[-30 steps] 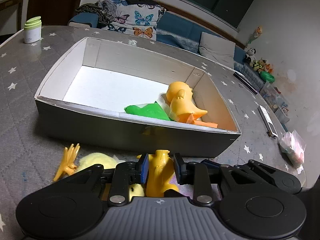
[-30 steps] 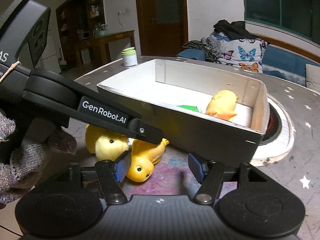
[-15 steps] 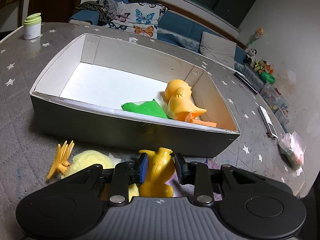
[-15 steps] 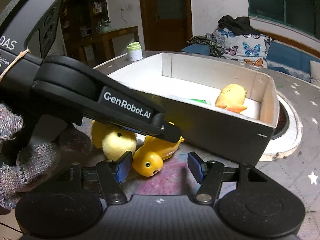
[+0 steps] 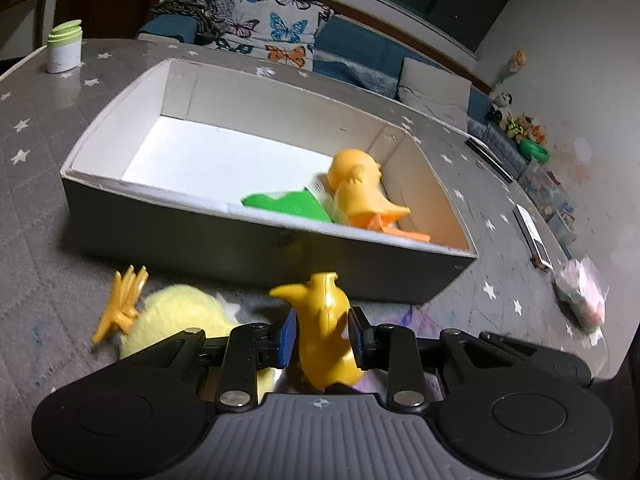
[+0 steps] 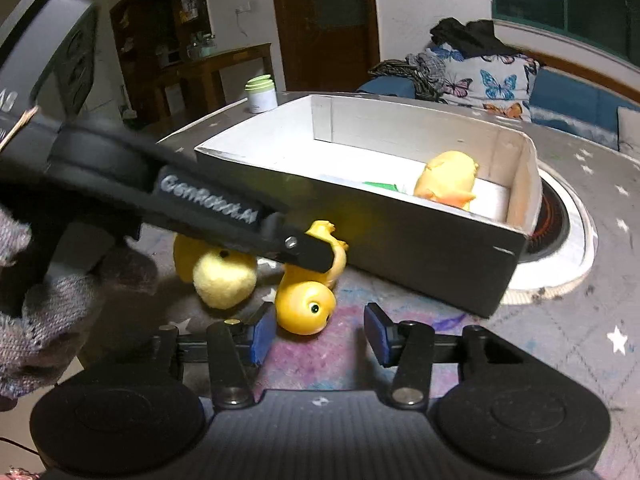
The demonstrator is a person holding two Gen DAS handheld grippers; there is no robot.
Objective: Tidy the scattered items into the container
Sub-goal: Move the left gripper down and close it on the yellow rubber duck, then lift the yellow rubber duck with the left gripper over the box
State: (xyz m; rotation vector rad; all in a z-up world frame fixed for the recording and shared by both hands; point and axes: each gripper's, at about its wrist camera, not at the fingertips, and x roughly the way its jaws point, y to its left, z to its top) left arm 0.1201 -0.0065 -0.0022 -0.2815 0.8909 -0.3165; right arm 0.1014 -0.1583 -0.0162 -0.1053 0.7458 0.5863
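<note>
My left gripper (image 5: 321, 339) is shut on an orange rubber duck (image 5: 324, 328), held just above the table in front of the box; the duck also shows in the right wrist view (image 6: 306, 304). A fluffy yellow chick (image 5: 176, 316) with orange feet lies on the table left of it. The open white-lined box (image 5: 256, 236) holds a yellow duck toy (image 5: 360, 192) and a green item (image 5: 288, 204). My right gripper (image 6: 318, 334) is open and empty, just in front of the held duck.
A white jar with a green lid (image 5: 64, 46) stands at the far left of the star-patterned table (image 5: 24, 216). A plastic bag (image 5: 580, 292) and a flat card lie at the right. A round white heater ring (image 6: 568, 248) sits beside the box.
My left gripper has lifted the orange duck slightly and tilted it up. The right gripper has drawn a little closer to the duck and the box.
</note>
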